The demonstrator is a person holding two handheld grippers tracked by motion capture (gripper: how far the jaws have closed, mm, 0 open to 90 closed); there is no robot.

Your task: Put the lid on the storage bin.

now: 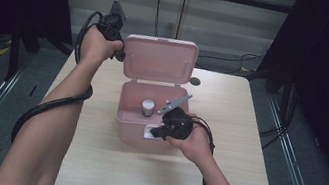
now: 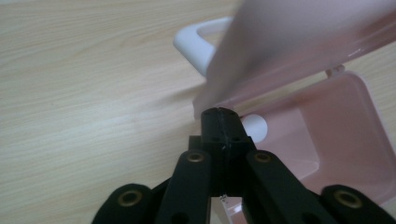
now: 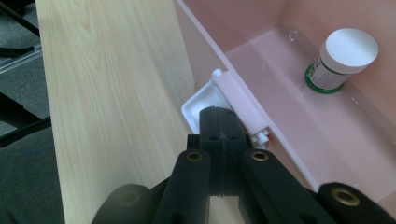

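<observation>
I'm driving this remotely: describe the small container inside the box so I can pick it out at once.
Start at the pink box in the middle of the wooden table, its lid raised. On the box floor stands a small round bottle, upright, with a flat white cap and a green band at its base. It is the lone loose item in there; the white latch sits outside on the front wall.

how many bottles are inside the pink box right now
1. A single white-capped bottle stands upright on the floor of the open pink box; the right claw hides the front right corner.
</observation>
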